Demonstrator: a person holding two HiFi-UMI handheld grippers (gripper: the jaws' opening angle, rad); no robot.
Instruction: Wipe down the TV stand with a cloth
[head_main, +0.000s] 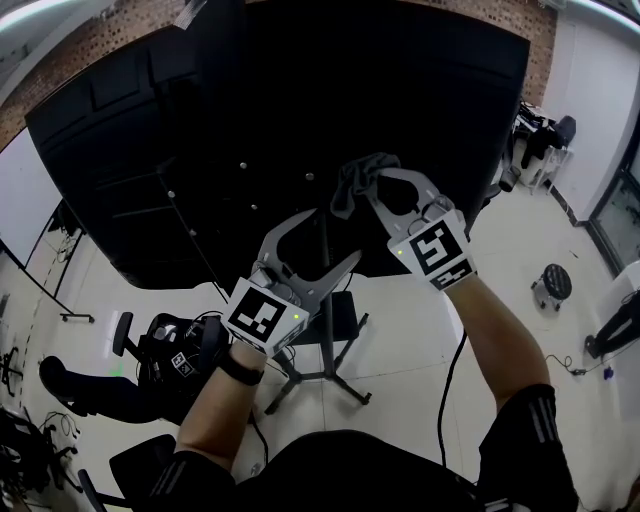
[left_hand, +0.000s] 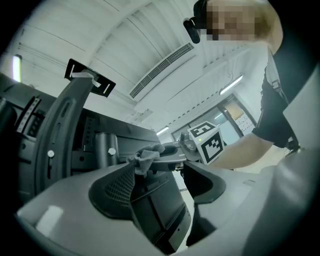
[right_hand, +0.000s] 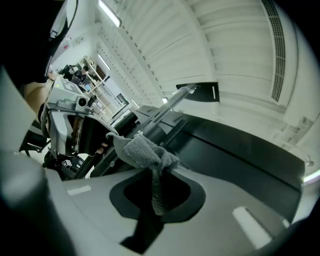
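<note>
Left claw (head_main: 331, 240) spread, empty | right claw (head_main: 373, 186) pinching grey cloth (head_main: 349, 188) | black TV (head_main: 200, 120) behind

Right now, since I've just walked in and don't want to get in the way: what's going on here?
A person holds a tool in each hand before a black TV on its stand. The right tool is shut on a grey cloth, up at the TV's lower edge. The left tool is open and empty, just below, by the stand's pole.
</note>
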